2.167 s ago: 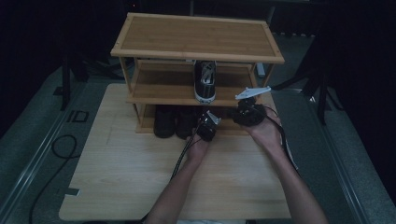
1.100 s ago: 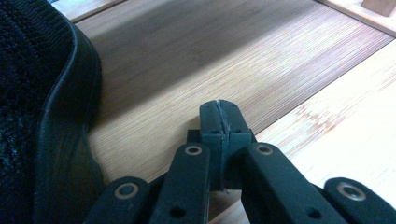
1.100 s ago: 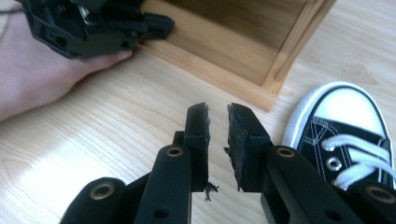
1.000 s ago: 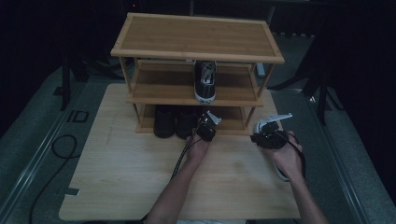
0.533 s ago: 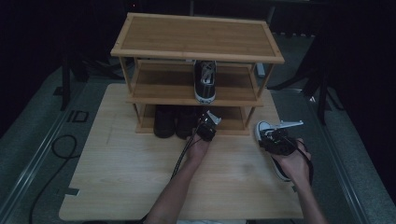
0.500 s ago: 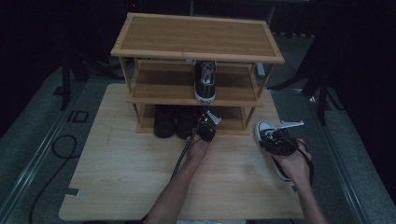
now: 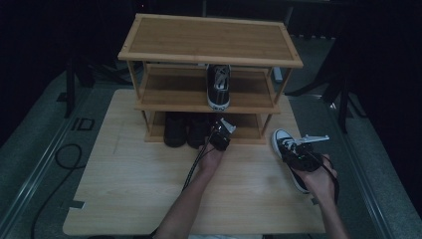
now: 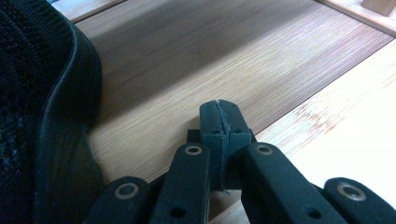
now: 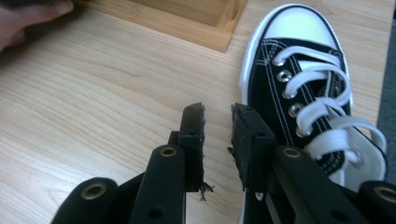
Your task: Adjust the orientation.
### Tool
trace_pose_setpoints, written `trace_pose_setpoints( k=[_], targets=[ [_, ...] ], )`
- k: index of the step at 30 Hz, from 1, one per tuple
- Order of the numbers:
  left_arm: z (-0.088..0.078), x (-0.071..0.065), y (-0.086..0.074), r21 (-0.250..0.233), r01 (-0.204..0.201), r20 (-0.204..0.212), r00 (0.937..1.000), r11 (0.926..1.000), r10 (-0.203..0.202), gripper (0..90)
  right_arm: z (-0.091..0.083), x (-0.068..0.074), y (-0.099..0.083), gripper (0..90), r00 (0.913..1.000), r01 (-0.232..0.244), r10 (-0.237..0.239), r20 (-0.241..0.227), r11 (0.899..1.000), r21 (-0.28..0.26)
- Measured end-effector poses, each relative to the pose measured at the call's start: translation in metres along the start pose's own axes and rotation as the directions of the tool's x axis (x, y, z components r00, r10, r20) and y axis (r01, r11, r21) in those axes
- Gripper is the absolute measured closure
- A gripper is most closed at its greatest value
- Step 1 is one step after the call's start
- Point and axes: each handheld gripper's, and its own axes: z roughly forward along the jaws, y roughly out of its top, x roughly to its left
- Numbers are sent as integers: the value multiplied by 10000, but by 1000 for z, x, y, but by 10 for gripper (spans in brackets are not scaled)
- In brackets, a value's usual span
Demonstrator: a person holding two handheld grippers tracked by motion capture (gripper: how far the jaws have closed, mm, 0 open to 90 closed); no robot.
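A black-and-white lace-up sneaker [image 7: 282, 142] [image 9: 299, 84] lies on the table right of the wooden shoe rack [image 7: 209, 37], toe toward the rack. My right gripper [image 7: 294, 151] [image 9: 217, 112] hovers over its left side. Its jaws have just been opening and stand open, with only bare table between them. A matching sneaker [image 7: 219, 87] stands on the middle shelf. My left gripper [image 7: 220, 133] [image 8: 219, 119] is shut on nothing at the front edge of the bottom shelf [image 8: 196, 51], just right of a black shoe [image 7: 198, 129] [image 8: 42, 116].
A second black shoe [image 7: 175, 131] sits beside the first on the bottom shelf. The rack's top shelf is bare. A cable [image 7: 191, 172] trails from the left gripper across the light wooden table [image 7: 129, 184]. The table's right edge [image 7: 318, 199] runs close to the sneaker.
My right gripper has moved from the rack's right post out to the right and nearer the person, and now hangs over the sneaker on the table. The left gripper has stayed put.
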Motion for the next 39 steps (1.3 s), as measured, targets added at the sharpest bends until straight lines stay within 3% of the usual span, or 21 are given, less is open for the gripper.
trace_pose_setpoints(
  k=[8, 19, 26, 39],
  targets=[
    [0, 0, 0, 2, 5, 1, 10000, 10000, -5, 900, -5, -5, -7, 784, 9986, -20, 31, 529, 9998, -199],
    [0, 0, 0, 0, 8, 0, 10000, 10000, -8, 900, -15, -23, -9, 833, 9913, -636, 673, 1135, 9973, -358],
    [0, 0, 0, 2, 3, -9, 10000, 10000, -3, 900, -14, -28, -10, 743, 9899, -1082, 1113, 873, 9933, -395],
    [0, 0, 0, 1, 12, -8, 10000, 10000, -12, 900, -21, -34, -10, 739, 9823, -1423, 1499, 1124, 9871, -729]
  ],
)
